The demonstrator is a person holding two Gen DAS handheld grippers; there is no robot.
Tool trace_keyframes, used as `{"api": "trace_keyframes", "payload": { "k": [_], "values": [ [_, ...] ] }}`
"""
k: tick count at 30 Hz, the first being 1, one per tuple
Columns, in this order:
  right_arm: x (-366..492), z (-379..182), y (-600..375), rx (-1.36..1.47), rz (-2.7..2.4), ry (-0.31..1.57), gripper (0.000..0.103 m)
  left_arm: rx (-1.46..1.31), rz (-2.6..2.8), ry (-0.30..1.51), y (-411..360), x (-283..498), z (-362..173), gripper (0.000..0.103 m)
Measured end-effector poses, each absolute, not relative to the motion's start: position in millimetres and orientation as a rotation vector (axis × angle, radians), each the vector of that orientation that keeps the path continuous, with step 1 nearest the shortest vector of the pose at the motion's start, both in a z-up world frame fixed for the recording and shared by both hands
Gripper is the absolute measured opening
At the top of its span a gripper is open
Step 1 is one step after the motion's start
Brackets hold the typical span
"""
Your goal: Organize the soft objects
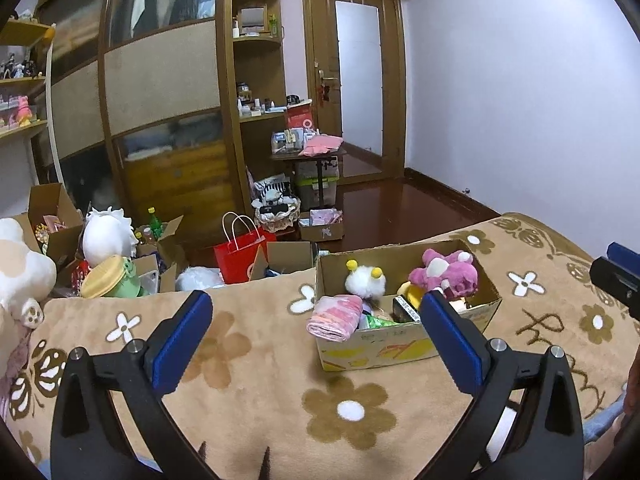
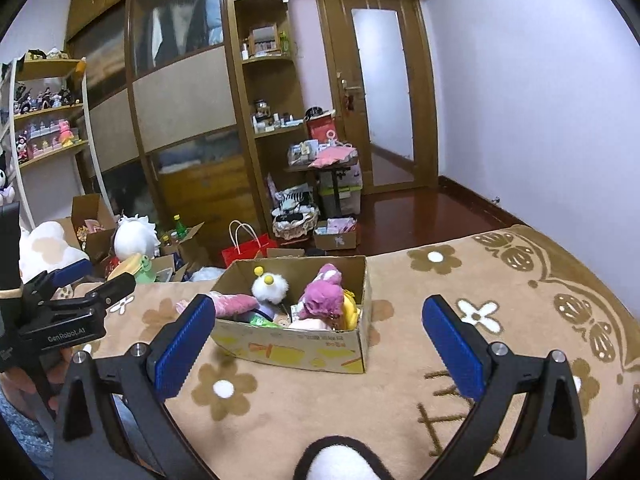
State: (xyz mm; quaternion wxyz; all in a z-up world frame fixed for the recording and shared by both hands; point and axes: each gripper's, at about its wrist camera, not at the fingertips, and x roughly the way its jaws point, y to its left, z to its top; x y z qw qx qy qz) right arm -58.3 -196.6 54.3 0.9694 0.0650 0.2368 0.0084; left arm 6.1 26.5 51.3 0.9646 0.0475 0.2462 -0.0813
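A cardboard box (image 1: 404,344) sits on a beige flowered blanket (image 1: 256,384). It holds a white fluffy toy with yellow eyes (image 1: 366,280), a purple plush (image 1: 450,270), a folded pink cloth (image 1: 334,316) over its left wall and small items. The box also shows in the right wrist view (image 2: 296,350) with the same white toy (image 2: 270,288) and purple plush (image 2: 322,294). My left gripper (image 1: 316,336) is open and empty, just short of the box. My right gripper (image 2: 316,340) is open and empty, in front of the box.
A large white and tan plush (image 1: 22,272) lies at the blanket's left edge. Beyond the bed are open cardboard boxes, a white-haired plush (image 1: 108,236), a green and yellow plush (image 1: 112,280), a red paper bag (image 1: 240,254), a wardrobe and a small cluttered table (image 1: 308,148).
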Motion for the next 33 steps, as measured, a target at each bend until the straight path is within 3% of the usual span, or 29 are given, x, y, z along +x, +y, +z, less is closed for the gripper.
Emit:
{"api": "trace_keyframes", "payload": {
  "k": [6,33],
  "values": [
    [-62,43,-202,0.138,0.007,0.448,0.103,0.110,-0.144,0.436,28,-5,37,0.103],
    [-72,25,-203,0.105,-0.021,0.460,0.103,0.140,-0.149,0.482,22,-3,21,0.103]
  ]
}}
